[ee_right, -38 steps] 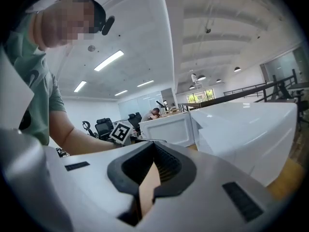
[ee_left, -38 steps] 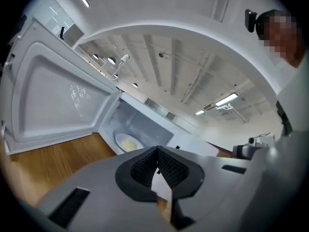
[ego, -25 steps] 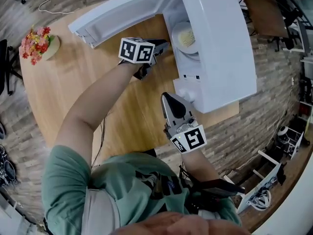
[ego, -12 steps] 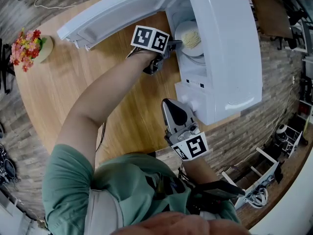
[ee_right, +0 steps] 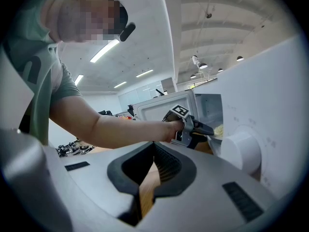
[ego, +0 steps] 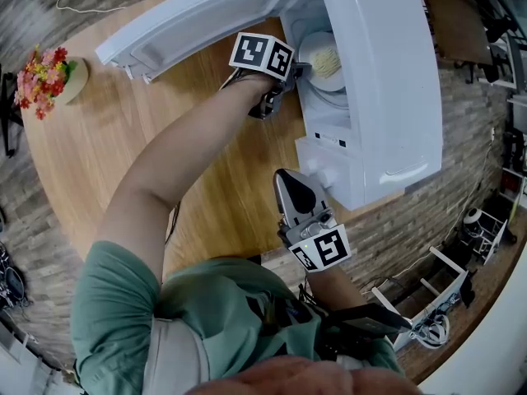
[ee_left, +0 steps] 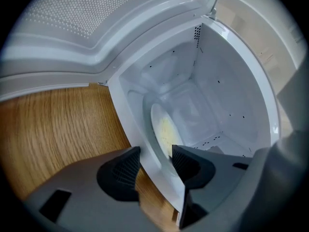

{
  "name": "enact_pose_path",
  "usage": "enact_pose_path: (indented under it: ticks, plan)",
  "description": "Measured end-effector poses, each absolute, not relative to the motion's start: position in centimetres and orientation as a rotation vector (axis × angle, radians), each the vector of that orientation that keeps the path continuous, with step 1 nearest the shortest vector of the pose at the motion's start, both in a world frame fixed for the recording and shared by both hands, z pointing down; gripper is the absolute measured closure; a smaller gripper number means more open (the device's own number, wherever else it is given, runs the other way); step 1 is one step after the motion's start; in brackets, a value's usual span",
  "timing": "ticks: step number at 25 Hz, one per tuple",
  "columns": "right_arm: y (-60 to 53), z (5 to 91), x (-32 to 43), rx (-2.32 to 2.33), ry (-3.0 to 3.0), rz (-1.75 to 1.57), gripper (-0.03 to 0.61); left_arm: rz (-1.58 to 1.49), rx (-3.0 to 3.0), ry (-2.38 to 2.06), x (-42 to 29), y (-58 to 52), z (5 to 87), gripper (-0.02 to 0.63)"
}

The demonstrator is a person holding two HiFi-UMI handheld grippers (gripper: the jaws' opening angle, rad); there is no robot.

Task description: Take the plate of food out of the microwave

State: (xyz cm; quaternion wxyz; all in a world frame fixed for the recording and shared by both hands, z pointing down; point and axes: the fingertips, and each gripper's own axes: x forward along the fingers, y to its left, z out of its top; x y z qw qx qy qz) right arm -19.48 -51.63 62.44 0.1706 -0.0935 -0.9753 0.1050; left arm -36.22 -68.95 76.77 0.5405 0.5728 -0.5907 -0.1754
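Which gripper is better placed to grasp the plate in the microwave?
Left. The left gripper, jaws just opened around the plate rim, reaches into the microwave; the right gripper hangs outside, shut.

The round wooden desk [ego: 123, 138] holds a white microwave [ego: 387, 81] with its door open, and flowers [ego: 45, 81] near its edge.

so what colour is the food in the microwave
Pale yellow food on the round white plate, clearest in the head view.

Red/pink flowers [ego: 45, 76] on round wood tbl [ego: 99, 146], nr edge.
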Motion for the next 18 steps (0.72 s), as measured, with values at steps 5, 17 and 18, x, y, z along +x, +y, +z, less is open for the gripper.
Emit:
enact_pose_path:
  ticks: [5, 17, 18]
  plan:
    - [-51.5, 62.5, -19.3, -0.258, -2.769, 0.293, 0.572, -0.415, 1.346, -1.396, -36.3, -68.9, 76.9, 0.42]
    - [-51.2, 61.8, -18.9, -0.247, -2.771, 0.297, 0.572, -0.562, 1.352, -1.337, -36.9, -67.7, 74.9, 0.583]
    - [-51.1, 61.8, -18.9, -0.249, -2.771, 0.297, 0.572, -0.602, 1.346, -1.316, -37.0, -67.5, 74.7, 0.589]
